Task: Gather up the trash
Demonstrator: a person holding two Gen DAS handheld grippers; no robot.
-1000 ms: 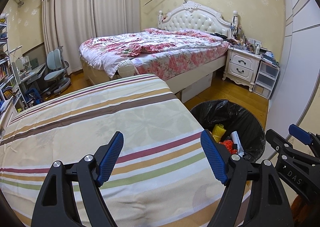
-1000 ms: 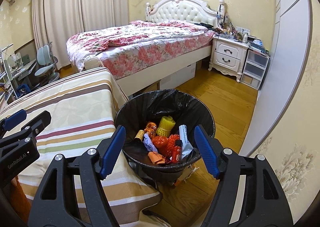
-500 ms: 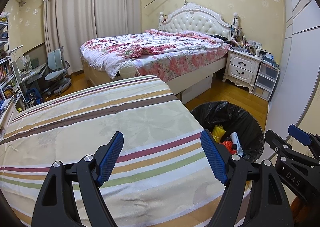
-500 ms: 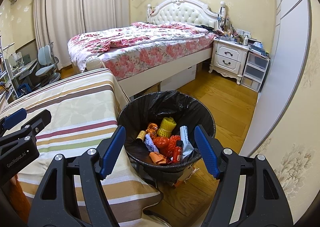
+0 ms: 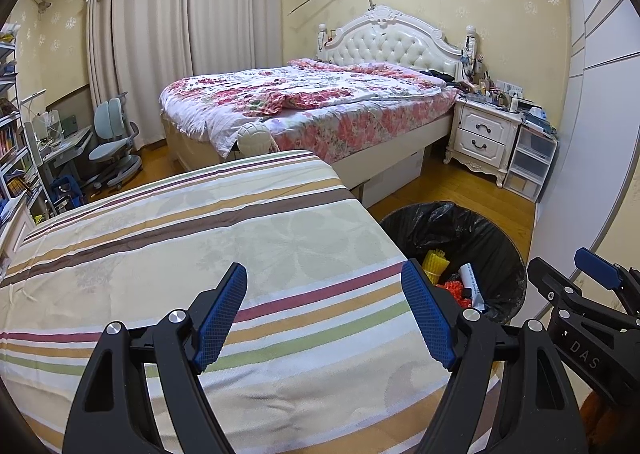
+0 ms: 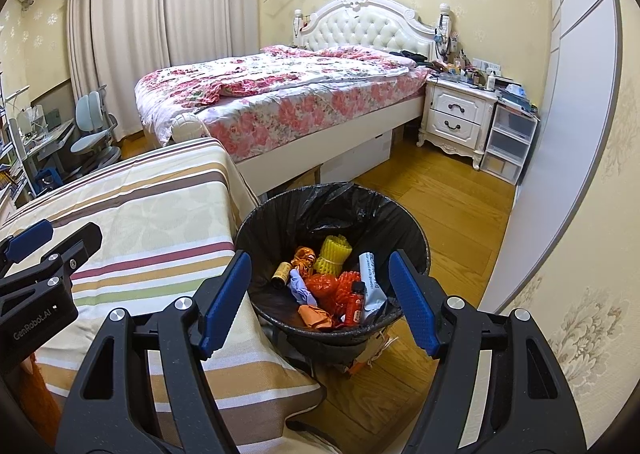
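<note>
- Nothing has shifted against the earlier frames: both grippers hang in the same spots, and the trash lies as it did.
- The left gripper (image 5: 324, 314) stands wide with nothing between its blue pads, above the striped cloth (image 5: 208, 254).
- The right gripper (image 6: 320, 300) is also spread wide and empty, pointing down toward the trash bin (image 6: 256, 221).
- In the right wrist view the bin, lined with a black bag, sits at 6 o'clock, just beside the cloth's hanging edge; in it lie a yellow foam net (image 6: 332, 254), orange foam nets (image 6: 326, 286), a small brown bottle (image 6: 282, 274) and a white packet (image 6: 370, 278).
- The cloth's right edge drops off at 7 o'clock; bare wooden floor (image 6: 440, 197) opens toward 2 o'clock, up to the white wardrobe door (image 6: 568, 133).
- The floral bed (image 6: 280, 93) fills 12 o'clock.
- Scraps under the bin's base are too small to make out; the gripper bodies are cut off below.
</note>
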